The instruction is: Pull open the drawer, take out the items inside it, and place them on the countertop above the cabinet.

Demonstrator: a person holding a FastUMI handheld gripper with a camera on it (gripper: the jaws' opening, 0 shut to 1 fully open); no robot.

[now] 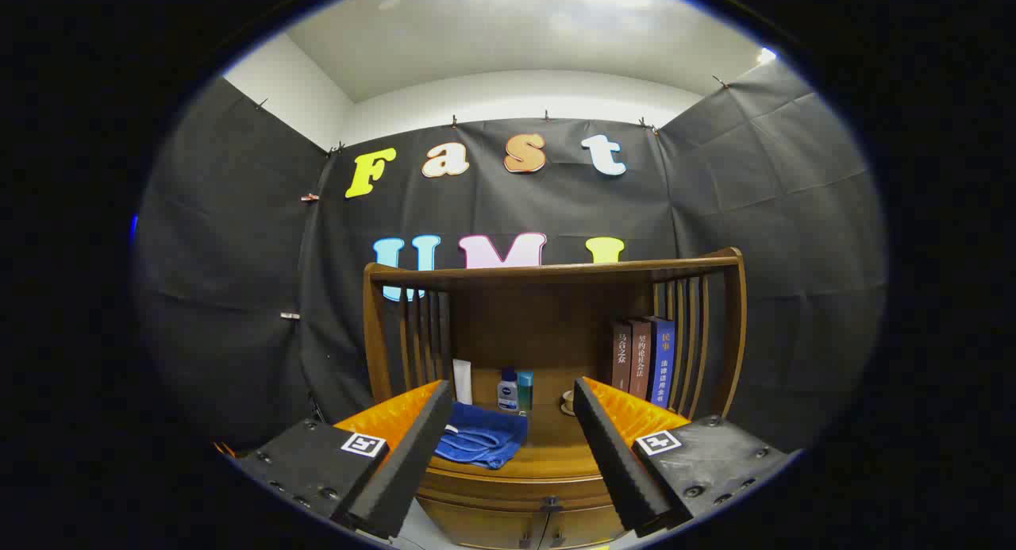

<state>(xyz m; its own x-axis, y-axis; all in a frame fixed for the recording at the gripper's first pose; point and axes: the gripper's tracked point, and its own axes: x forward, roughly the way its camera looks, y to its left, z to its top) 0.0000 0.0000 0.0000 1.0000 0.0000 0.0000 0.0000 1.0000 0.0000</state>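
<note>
Hovering level before cabinet [548,486], claw [508,455] spread wide (nothing held), blue towel [482,443] on countertop [556,455] just ahead.

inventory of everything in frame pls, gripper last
cabinet: 1, brown wood, ahead of the gripper, drawer front shut
countertop: 1, brown wood, above the cabinet
slatted rail: 1, brown wood, around the countertop's back and sides
blue cloth: 1, blue, crumpled on countertop, beside left finger
white tube: 1, white, upright at back
bottles: 2, white-and-blue and teal, back centre
books: 3, two brown, one blue, upright at back right
small round item: 1, pale, before the books, unclear
gripper: 1, black with orange, open, holding nothing
</note>
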